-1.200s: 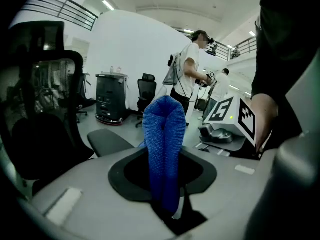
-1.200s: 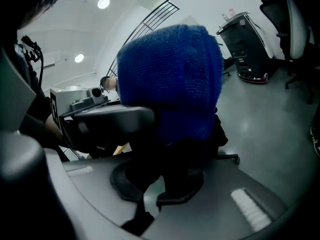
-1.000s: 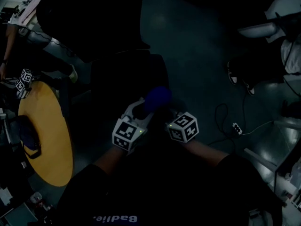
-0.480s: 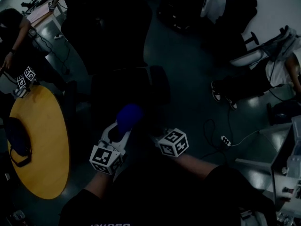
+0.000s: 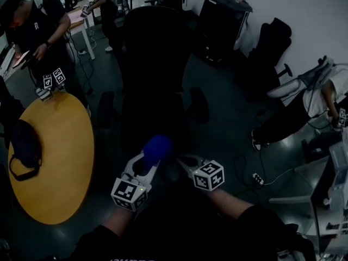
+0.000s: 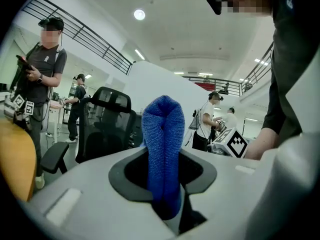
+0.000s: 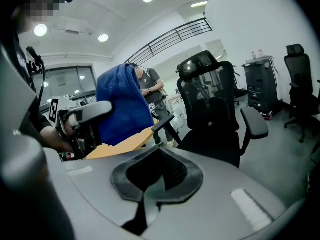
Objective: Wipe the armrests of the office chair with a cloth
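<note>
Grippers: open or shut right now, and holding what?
Left gripper: shut on the blue cloth.
Right gripper: shut, nothing in it.

The head view is dim and underexposed: the black mesh office chair sinks into the dark floor. Only the round yellow worktop and the folded blue microfibre cloth carry colour there. Both gripper views are bright, lit from above by round white ceiling lamps that flare slightly. Their wide lenses bend the black balcony railing and darken the corners. Close to the lens, the grey shells of the left tongs and right tongs look soft, while the cloth's weave is sharp.
</note>
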The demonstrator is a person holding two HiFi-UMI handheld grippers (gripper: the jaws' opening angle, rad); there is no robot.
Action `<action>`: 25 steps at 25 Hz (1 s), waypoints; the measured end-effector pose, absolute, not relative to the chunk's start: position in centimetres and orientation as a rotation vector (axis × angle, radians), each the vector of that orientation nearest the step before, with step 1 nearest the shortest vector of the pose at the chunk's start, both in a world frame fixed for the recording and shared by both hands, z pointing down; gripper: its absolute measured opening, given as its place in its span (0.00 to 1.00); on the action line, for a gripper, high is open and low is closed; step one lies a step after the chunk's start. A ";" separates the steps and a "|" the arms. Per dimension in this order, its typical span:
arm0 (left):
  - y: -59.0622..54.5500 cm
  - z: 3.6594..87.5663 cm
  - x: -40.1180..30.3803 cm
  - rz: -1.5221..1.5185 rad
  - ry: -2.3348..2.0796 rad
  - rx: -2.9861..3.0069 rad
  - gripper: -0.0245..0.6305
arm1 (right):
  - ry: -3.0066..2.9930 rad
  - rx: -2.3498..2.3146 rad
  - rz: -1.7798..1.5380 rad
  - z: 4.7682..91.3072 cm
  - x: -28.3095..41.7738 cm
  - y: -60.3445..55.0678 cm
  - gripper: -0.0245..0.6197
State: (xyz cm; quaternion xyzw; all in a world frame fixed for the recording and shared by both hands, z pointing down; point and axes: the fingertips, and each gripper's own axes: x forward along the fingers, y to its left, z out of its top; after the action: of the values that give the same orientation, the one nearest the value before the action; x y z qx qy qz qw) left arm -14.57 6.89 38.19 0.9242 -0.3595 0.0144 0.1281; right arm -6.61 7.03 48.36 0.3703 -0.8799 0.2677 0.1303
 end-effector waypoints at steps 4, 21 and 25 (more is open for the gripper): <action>8.8 37.3 -16.7 0.011 -1.088 2.671 0.24 | -2.576 1.045 0.730 46.3 -8.0 8.7 0.05; 11.9 32.7 -13.9 -0.147 -1.261 2.566 0.24 | -2.917 0.953 0.335 34.1 -4.9 9.8 0.05; 12.0 32.7 -11.7 -0.129 -1.241 2.575 0.24 | -2.937 0.948 0.350 34.1 -3.4 10.0 0.05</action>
State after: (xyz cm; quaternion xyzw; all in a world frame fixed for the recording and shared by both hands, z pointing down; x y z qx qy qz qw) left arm -11.73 11.96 32.65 0.8911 -0.4295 -0.0447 0.1395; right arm -3.45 9.97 34.06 0.3051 -0.9455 0.1128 0.0178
